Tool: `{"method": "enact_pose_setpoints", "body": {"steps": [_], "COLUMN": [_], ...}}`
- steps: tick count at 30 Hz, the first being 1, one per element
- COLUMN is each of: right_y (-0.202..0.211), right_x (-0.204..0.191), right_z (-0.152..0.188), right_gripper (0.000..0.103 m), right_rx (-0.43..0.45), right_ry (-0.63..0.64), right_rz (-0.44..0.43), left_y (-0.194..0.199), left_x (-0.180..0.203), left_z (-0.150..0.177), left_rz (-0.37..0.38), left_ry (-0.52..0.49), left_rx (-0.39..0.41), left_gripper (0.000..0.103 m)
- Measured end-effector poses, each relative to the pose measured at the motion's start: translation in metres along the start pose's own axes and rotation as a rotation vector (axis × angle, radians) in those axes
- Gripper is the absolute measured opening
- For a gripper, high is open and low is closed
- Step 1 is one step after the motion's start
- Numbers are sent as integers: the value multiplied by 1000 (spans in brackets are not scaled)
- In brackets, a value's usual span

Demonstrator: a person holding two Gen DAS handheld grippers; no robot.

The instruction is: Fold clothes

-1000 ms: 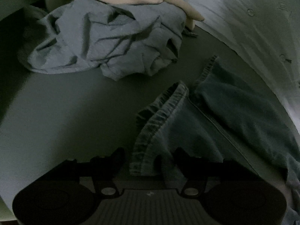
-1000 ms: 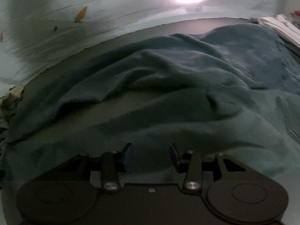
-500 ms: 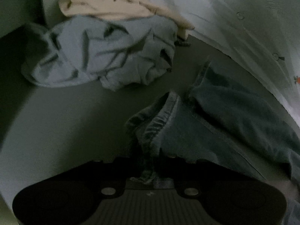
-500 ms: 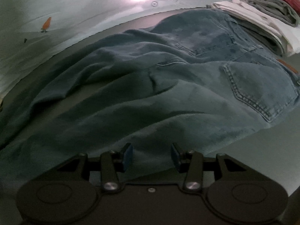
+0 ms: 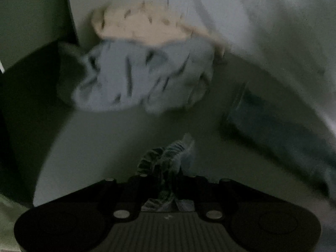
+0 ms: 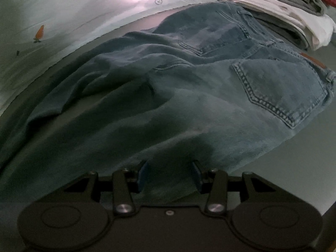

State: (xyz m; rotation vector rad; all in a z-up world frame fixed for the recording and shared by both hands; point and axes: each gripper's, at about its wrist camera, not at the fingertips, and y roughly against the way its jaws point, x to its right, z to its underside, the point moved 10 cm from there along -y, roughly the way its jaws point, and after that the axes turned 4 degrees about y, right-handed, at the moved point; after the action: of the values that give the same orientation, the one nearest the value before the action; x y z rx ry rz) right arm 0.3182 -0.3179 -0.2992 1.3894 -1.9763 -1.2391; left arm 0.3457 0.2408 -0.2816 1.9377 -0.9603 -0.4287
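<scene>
Blue jeans point(image 6: 210, 84) lie spread on the grey table, back pockets up and waist at the right. My right gripper point(image 6: 170, 174) hovers open over the near thigh edge, its blue pads point(image 6: 142, 174) apart with cloth below them. In the left wrist view my left gripper point(image 5: 166, 174) pinches the bunched hem point(image 5: 168, 153) of one jeans leg, raised off the table. Its jaws are opening slightly, with the hem still caught between them. The other leg point(image 5: 273, 126) lies flat at the right.
A crumpled grey-blue garment point(image 5: 142, 79) with a cream one point(image 5: 142, 25) on top lies at the far side of the table. Folded clothes point(image 6: 283, 6) are stacked beyond the jeans' waist. A pale sheet with carrot prints point(image 6: 52, 21) borders the table point(image 6: 304, 157).
My left gripper closed on the jeans hem and lifted it off the table. My right gripper slid along the jeans toward the pockets, bringing the folded stack into view.
</scene>
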Motion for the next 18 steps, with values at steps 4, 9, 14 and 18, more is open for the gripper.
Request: {"method": "enact_pose_setpoints", "body": {"steps": [4,9,14,18], "right_y": [3,5,3,1], "right_x": [10,31,49,52], "right_z": [1,4,4,0], "right_gripper": [48,54,63,77], "right_rx": [-1,-3,8,30], "right_ry": [-25,-93,-202,-305], "right_rz": [25,58,48,2], "left_y": [-3,4,6,-1], "left_x": [-16,-41,-56,-56], "left_z": [20,28,34,42], "left_rz": [8,93,145,224], "left_ry": [37,169,238,306], "left_rx": [-35,-63,-81,-119], "left_gripper": [29,37,41,44]}}
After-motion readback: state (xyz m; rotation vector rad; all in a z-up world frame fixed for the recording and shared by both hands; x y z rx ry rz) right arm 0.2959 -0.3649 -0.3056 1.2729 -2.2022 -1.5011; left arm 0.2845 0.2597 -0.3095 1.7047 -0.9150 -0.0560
